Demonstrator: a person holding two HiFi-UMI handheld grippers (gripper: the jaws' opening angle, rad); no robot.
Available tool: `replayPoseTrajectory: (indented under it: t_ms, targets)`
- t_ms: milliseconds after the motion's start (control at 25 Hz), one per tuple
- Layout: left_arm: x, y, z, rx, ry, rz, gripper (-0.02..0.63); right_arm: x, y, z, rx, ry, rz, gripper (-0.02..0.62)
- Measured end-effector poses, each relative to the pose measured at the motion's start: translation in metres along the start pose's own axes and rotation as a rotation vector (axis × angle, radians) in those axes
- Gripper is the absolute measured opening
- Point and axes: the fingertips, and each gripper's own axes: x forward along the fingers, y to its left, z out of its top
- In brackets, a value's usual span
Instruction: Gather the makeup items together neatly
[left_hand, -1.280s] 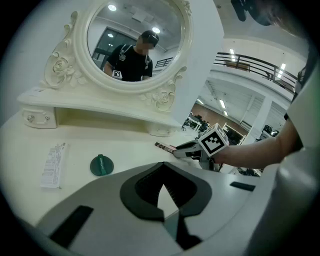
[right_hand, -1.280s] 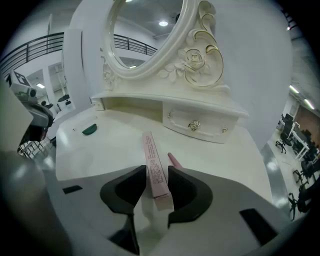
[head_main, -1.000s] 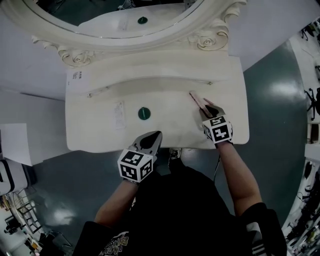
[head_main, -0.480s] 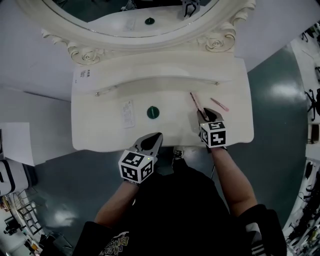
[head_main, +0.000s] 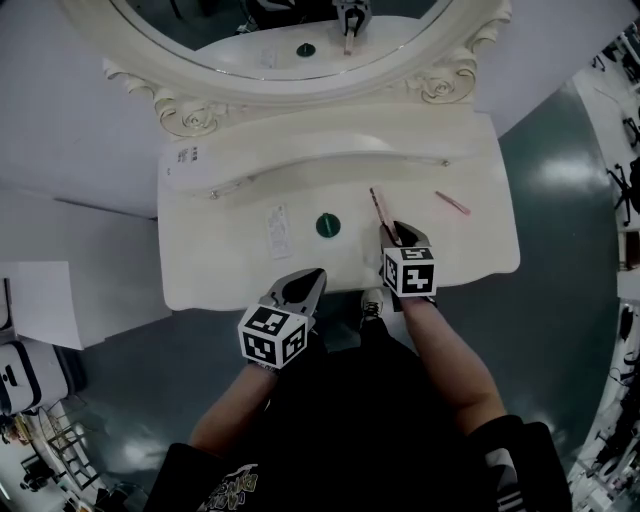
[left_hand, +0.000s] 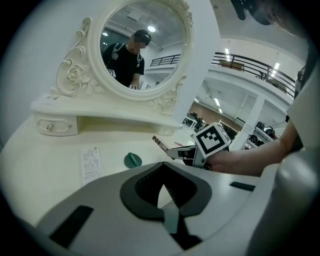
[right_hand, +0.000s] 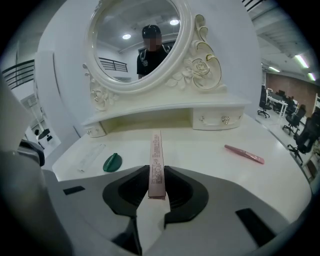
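Observation:
My right gripper (head_main: 393, 232) is shut on the near end of a long, slim pink box (head_main: 379, 208), and the rest of the box sticks out ahead over the cream vanity table (head_main: 470, 250). In the right gripper view the pink box (right_hand: 156, 160) stands on edge between the pads of the right gripper (right_hand: 156, 186). A green round item (head_main: 328, 225) lies just to its left. A pink pen (head_main: 452, 203) lies on the table to the right. My left gripper (head_main: 312, 275) hovers at the table's front edge, shut and empty.
A printed paper slip (head_main: 277, 230) lies left of the green item. The oval mirror (head_main: 280, 40) in its carved frame stands behind a raised shelf with small drawers (right_hand: 220, 120). Beyond the table's front edge is dark floor.
My right gripper has carried the pink box to the left, away from the pink pen and nearer the green item, rolling as it went. The left gripper stays by the front edge.

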Motion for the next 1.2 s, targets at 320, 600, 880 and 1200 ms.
replayPoseTrajectory:
  t_ms: [320,600,880,1200]
  targets:
    - [-0.025,0.018,-0.009,0.026,0.028,-0.047,0.008,0.009,0.023,-0.012,0.09,0.007,-0.096,0.107]
    - [-0.045,0.039,-0.02,0.035,0.052,-0.057,0.008,0.02,0.026,-0.016,0.115,0.006,-0.156,0.107]
    - [-0.057,0.052,-0.023,0.05,0.067,-0.057,0.008,0.026,0.02,-0.017,0.079,0.014,-0.19,0.107]
    - [-0.059,0.055,-0.025,0.061,0.08,-0.068,0.008,0.028,0.02,-0.017,0.065,0.01,-0.211,0.107]
